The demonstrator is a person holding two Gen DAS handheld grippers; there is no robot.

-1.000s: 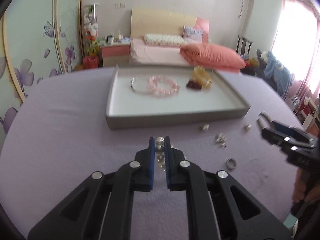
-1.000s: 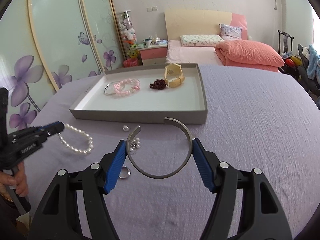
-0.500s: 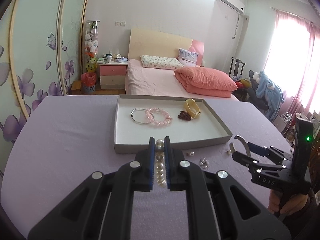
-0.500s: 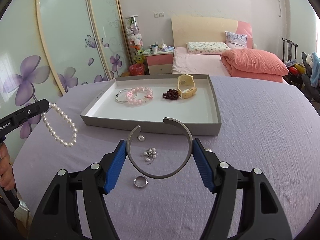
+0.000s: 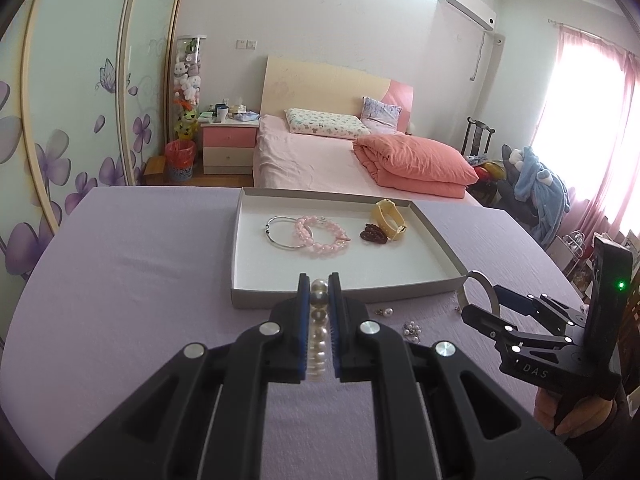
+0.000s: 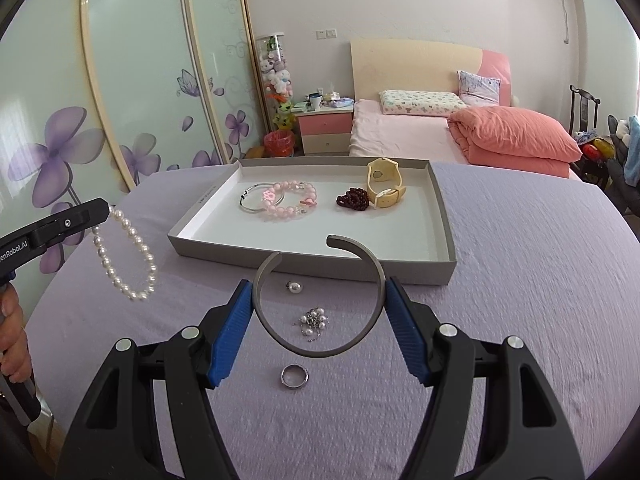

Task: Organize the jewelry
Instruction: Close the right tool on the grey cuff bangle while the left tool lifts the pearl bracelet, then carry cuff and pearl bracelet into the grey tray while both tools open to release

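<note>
My left gripper (image 5: pixel 319 286) is shut on a white pearl bracelet (image 5: pixel 319 336), held in the air in front of the grey tray (image 5: pixel 344 292); the bracelet hangs from it in the right wrist view (image 6: pixel 128 256). My right gripper (image 6: pixel 319 300) is shut on a grey open bangle (image 6: pixel 320 346) above the purple cloth, just before the tray (image 6: pixel 312 266). The tray holds a silver bangle (image 6: pixel 252 200), a pink bead bracelet (image 6: pixel 288 200), a dark red bead bracelet (image 6: pixel 353 199) and a cream watch (image 6: pixel 384 184).
On the cloth below the bangle lie a silver ring (image 6: pixel 294 376), a small pearl cluster (image 6: pixel 314 320) and a single pearl earring (image 6: pixel 295 287). A bed (image 6: pixel 460 136) and a nightstand (image 6: pixel 326 128) stand behind the table. A flowered wardrobe (image 6: pixel 120 80) fills the left.
My left gripper has lifted the pearl bracelet off the cloth and risen. My right gripper has also risen with the bangle, a little nearer the tray.
</note>
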